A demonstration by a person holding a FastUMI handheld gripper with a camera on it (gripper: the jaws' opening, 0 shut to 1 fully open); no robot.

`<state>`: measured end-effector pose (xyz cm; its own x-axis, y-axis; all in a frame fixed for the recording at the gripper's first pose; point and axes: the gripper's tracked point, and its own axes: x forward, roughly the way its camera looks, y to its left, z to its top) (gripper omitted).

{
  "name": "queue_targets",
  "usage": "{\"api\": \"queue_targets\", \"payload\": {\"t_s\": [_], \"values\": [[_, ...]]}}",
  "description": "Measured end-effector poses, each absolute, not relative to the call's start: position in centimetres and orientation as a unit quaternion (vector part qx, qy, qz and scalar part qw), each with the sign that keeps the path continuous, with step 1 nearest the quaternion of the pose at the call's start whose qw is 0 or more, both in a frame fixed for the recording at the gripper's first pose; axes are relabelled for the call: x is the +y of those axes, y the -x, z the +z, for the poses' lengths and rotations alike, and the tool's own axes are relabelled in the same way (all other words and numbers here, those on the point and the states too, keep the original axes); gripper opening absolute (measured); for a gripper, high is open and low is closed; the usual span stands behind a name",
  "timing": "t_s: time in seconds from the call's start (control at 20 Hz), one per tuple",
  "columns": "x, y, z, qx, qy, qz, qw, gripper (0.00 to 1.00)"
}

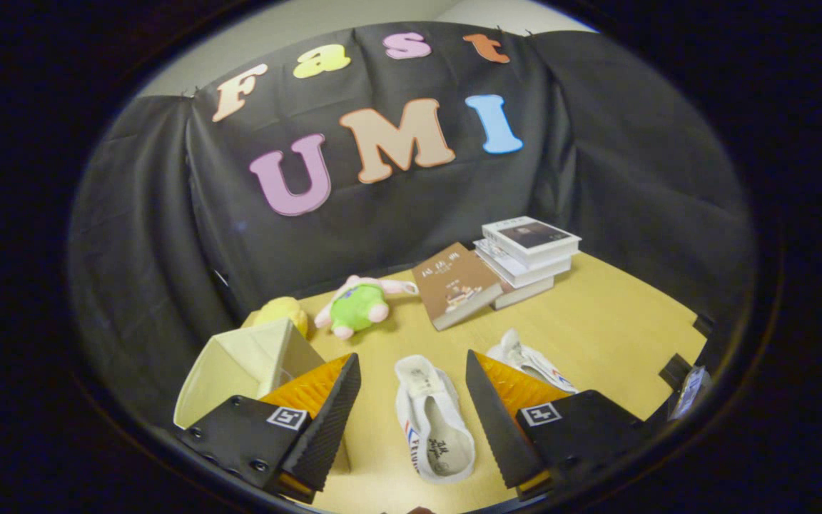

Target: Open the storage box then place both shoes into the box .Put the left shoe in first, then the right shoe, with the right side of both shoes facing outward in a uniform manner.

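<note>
Gripper view, items listed left to right.

1. Storage box (240,368): pale cream, sitting on the counter (618,321) just beyond the left finger, which covers its near corner. Its top looks folded open, the hollow interior facing the camera; the opening step appears done, though I cannot tell how the lid is hinged.

2. Yellow soft toy (284,312) and a pink plush in a green outfit (357,305): lying behind the box, near the cloth wall. Bystanders, well apart from the work.

3. Claw (413,389): fingers spread wide, nothing gripped between them. It hovers above the near shoe, a stance that fits lining up for a pick.

4. White shoe (432,421): flat on its sole between the two fingers, touching neither, toe pointing away, opening upward with a printed insole showing. Red and blue stripes mark the side nearest the left finger. Canvas, soft-sided; likely to give under a pinch.

5. Brown book (457,285): propped against a stack of white books (525,257) at the back.

6. Second white shoe (529,360): just beyond the right finger and partly hidden by it, same stripes. Which shoe is left and which right cannot be told.

Both shoes remain outside the box.
</note>
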<state>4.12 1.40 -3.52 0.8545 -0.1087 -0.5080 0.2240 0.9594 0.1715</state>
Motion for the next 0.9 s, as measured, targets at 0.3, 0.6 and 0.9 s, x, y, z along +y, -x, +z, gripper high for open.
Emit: {"api": "queue_targets", "payload": {"t_s": [0.3,0.6,0.9], "values": [[-1.6,-1.8,-10.2,0.375,-0.098,-0.110,0.915,0.93],[-1.9,1.2,-14.5,0.465,-0.027,-0.101,0.879,0.93],[0.3,-0.6,-17.1,0.489,-0.008,-0.066,0.870,0.92]]}}
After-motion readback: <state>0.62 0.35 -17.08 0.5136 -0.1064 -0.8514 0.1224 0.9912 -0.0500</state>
